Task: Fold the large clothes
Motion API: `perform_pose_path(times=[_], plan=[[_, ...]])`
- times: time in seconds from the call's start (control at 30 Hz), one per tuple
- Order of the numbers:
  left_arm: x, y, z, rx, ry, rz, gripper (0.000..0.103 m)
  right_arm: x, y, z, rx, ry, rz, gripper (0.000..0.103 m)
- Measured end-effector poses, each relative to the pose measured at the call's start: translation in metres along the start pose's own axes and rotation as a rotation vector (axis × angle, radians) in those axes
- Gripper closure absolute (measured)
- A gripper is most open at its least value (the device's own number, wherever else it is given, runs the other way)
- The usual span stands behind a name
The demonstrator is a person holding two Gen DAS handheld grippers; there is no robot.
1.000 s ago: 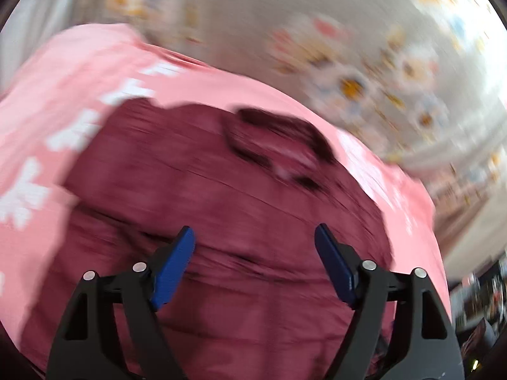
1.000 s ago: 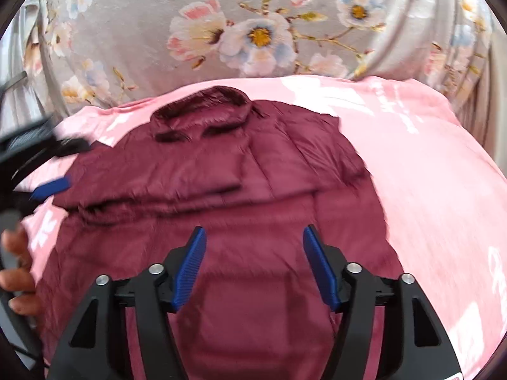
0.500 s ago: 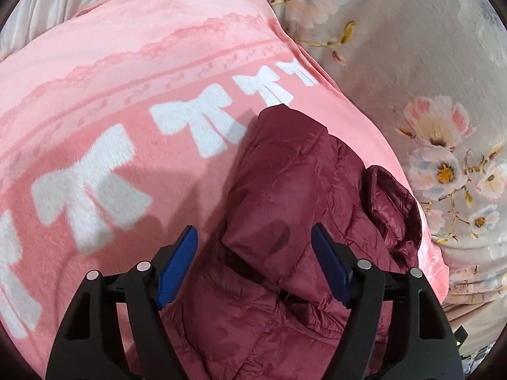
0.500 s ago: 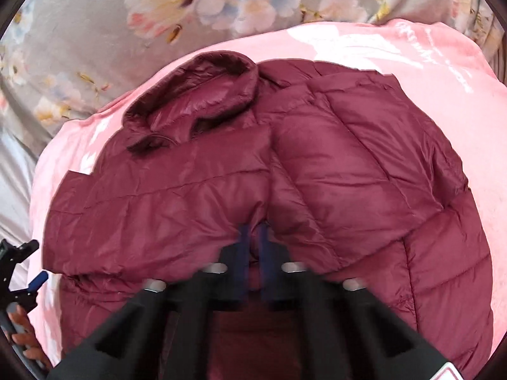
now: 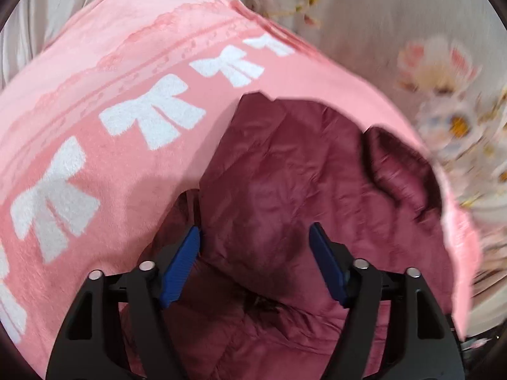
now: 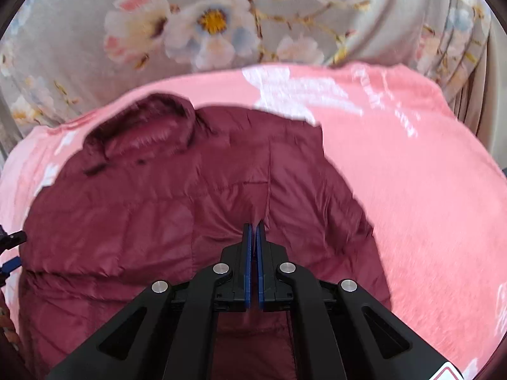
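Note:
A maroon puffer jacket point(image 6: 152, 209) lies on a pink blanket, collar point(image 6: 142, 126) at the far side, both sleeves folded across its front. My right gripper point(image 6: 253, 231) is shut on a fold of the jacket at the middle of its front. In the left wrist view the jacket point(image 5: 285, 190) fills the centre. My left gripper point(image 5: 255, 240) is open, its blue pads either side of the folded sleeve's edge, close above the fabric. The left gripper also shows at the left edge of the right wrist view point(image 6: 9, 253).
The pink blanket with white bows point(image 5: 95, 126) covers the bed around the jacket, and it shows in the right wrist view point(image 6: 427, 190). A grey floral sheet point(image 6: 221, 25) rises behind it. Part of the person's hand point(image 6: 6, 316) is at the left edge.
My right gripper closed on the jacket's front and now pinches a fold. My left gripper swung to the jacket's left side and moved closer over the folded sleeve, still open.

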State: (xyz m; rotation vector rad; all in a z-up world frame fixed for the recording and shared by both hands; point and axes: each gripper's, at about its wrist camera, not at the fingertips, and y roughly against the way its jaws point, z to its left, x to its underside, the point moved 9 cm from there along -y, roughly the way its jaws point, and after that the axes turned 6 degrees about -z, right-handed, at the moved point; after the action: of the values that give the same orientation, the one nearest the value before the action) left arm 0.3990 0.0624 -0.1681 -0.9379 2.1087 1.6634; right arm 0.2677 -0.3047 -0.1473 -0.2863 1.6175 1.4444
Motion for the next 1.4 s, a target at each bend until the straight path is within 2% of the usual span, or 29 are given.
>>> perform_pose_path(times=[0.1,0.4,0.57,0.67,0.7,0.8,0.9,1.0,1.07,1.27,1.4], plan=[[0.008,-0.012,0.004,-0.058,-0.044,-0.001,0.039,0.015,-0.012,0.000,-0.002,0.001,0.041,0.101],[0.019,-0.019,0.002,-0.157,-0.189,-0.081,0.038,0.028,-0.024,0.003,0.033,0.053,0.055,0.101],[0.019,-0.019,0.001,-0.171,-0.207,-0.108,0.037,0.027,-0.026,0.006,0.047,0.081,0.053,0.100],[0.017,-0.014,0.001,-0.181,-0.220,-0.108,0.037,0.021,-0.014,0.001,0.039,0.042,0.034,0.098],[0.017,-0.008,0.000,-0.192,-0.234,-0.104,0.041,0.016,-0.002,-0.003,0.036,0.014,0.004,0.096],[0.006,0.026,-0.014,-0.140,-0.227,-0.161,0.040,-0.004,0.031,0.004,-0.003,-0.026,-0.081,0.092],[0.001,0.039,-0.049,-0.077,-0.244,-0.173,0.039,-0.006,0.025,0.042,-0.078,0.039,-0.041,0.091],[0.016,0.018,-0.072,-0.100,-0.313,-0.117,0.039,0.018,-0.004,0.072,-0.095,0.112,0.059,0.092],[0.030,0.001,-0.074,-0.119,-0.337,-0.069,0.039,0.037,-0.017,0.074,-0.099,0.117,0.116,0.093],[0.049,-0.011,-0.067,-0.137,-0.360,-0.075,0.037,0.048,-0.016,0.072,-0.111,0.131,0.097,0.094],[0.053,-0.013,-0.069,-0.152,-0.381,-0.094,0.037,0.050,-0.015,0.077,-0.073,0.176,0.075,0.094]])
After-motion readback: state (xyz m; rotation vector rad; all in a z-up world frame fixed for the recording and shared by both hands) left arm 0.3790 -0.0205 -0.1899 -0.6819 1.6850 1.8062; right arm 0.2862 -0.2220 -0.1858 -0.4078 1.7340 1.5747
